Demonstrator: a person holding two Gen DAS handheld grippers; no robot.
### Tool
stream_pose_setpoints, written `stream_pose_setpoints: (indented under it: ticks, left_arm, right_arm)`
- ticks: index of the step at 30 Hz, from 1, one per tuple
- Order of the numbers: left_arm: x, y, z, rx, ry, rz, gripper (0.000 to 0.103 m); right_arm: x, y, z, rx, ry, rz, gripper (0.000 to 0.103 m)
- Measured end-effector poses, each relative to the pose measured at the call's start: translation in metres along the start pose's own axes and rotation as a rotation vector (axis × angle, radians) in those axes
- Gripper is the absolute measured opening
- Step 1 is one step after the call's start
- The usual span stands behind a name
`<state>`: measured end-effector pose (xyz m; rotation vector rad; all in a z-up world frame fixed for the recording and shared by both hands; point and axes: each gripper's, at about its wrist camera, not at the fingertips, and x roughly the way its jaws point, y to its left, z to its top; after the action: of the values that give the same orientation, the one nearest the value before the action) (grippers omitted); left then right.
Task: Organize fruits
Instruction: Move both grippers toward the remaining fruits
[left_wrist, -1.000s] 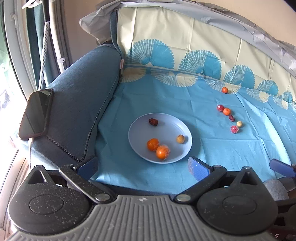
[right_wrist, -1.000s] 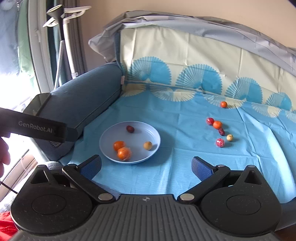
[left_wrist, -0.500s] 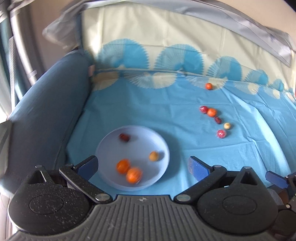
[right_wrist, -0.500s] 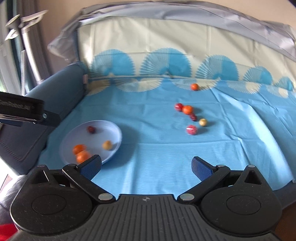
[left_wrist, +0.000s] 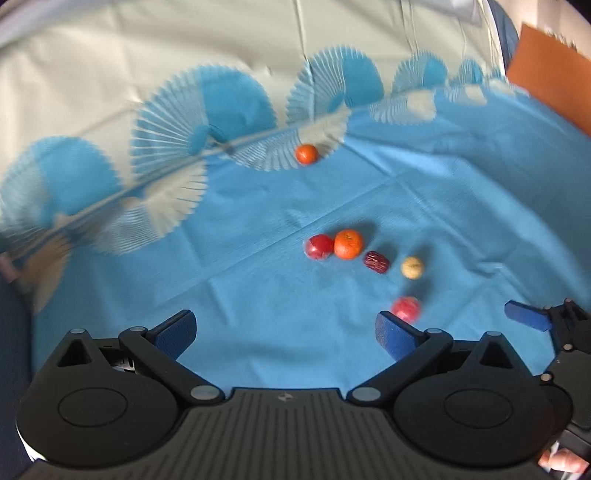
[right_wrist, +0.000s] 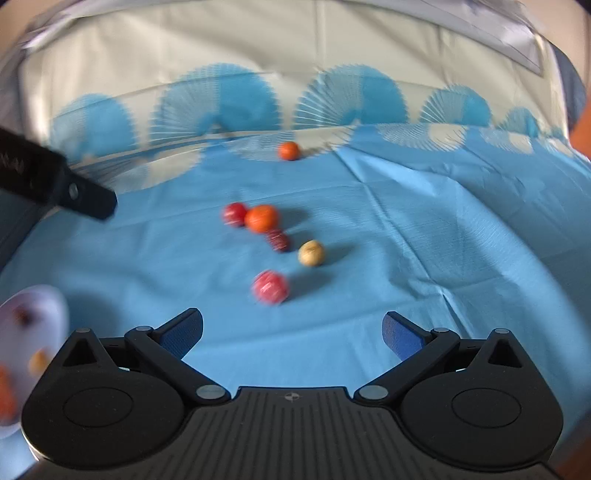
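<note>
The pink-red fruit at twelve o'clock is being approached by the spread, empty right claw; the left claw is likewise being held spread; closing around it is called for next.

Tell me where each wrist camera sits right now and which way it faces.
Left wrist: behind the open left tongs, looking forward and down over the blue cloth at the loose fruits; the right tongs show at the right edge.
Right wrist: behind the open right tongs, facing the same fruits; the left tongs' black body and the plate sit at its left.
Shared: the far orange, the near orange, the pale round fruit.
</note>
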<state>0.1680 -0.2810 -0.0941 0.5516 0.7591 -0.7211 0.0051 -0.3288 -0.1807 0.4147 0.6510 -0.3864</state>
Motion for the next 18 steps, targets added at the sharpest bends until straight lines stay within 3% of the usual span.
stream_pose_setpoints:
  ticks: [3, 8, 15, 16, 17, 18]
  left_arm:
    - [0.056, 0.003, 0.016, 0.079, 0.023, -0.001, 0.103]
    - [0.123, 0.000, 0.028, 0.233, 0.005, -0.095, 0.103]
    - [0.158, -0.020, 0.032, 0.476, -0.071, -0.168, 0.102]
    - [0.156, -0.020, 0.033, 0.477, -0.097, -0.175, 0.092]
    - [0.153, -0.019, 0.034, 0.471, -0.108, -0.191, 0.082]
    - [0.152, -0.018, 0.035, 0.463, -0.096, -0.222, 0.049]
  right_arm:
    - [0.042, -0.001, 0.004, 0.025, 0.018, -0.008, 0.102]
    - [0.080, 0.002, 0.000, -0.029, 0.047, -0.012, 0.102]
    - [0.085, 0.015, -0.006, -0.093, 0.011, -0.057, 0.102]
    - [0.085, 0.015, -0.005, -0.091, 0.010, -0.054, 0.100]
    - [0.082, 0.014, -0.006, -0.085, 0.001, -0.047, 0.086]
    - [0.079, 0.014, -0.006, -0.086, -0.014, -0.042, 0.076]
